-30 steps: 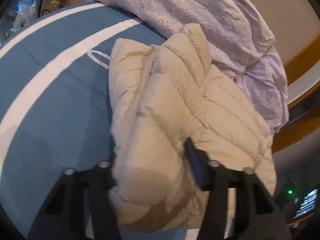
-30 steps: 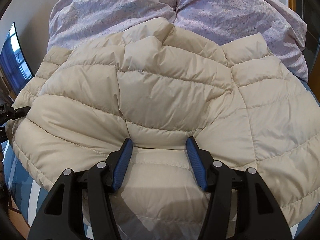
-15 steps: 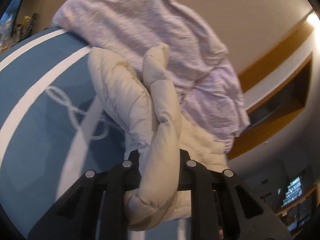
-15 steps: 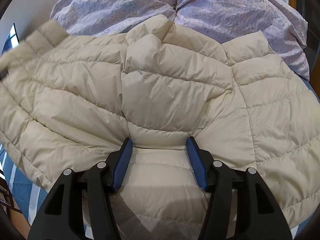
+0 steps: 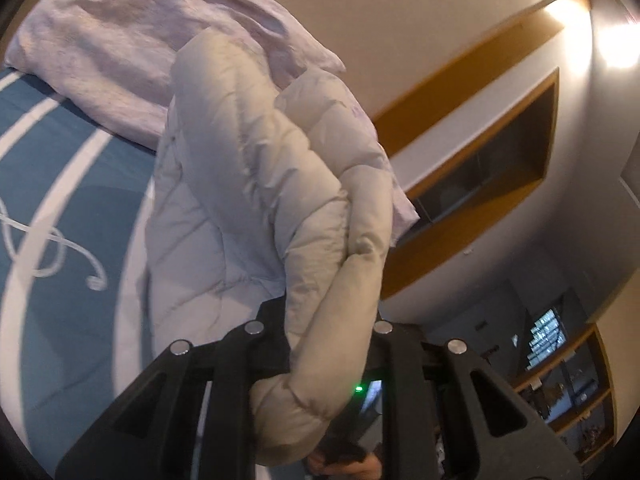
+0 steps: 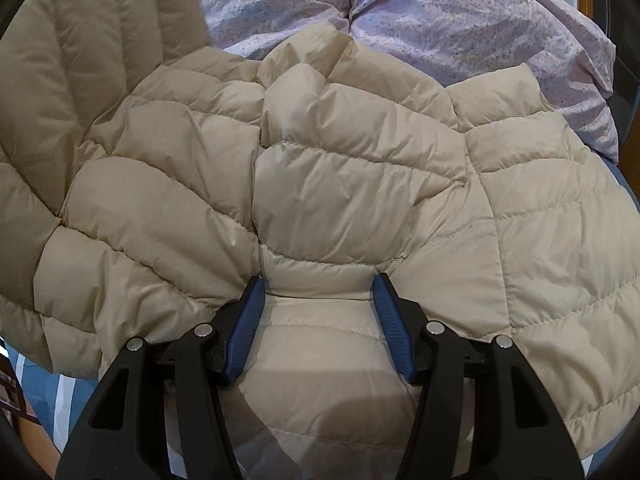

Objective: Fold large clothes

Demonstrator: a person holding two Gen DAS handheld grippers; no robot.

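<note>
My left claw (image 5: 328, 344) is clamped tight on a bunched edge of the cream puffer jacket (image 6: 340, 184), with that edge raised off the bed (image 5: 60, 184) so the fabric hangs toward twelve o'clock in its view. My right claw (image 6: 320, 316) stands about half open, both pads pressed down onto the jacket's body with a padded channel bulging between them, pinning more than gripping. The jacket lies spread on the bed, its far edge against the lilac duvet (image 6: 460, 20) at twelve o'clock. I judge it light, soft and springy, its shell probably slick, so I would take hems and seams rather than the puffy middles.
</note>
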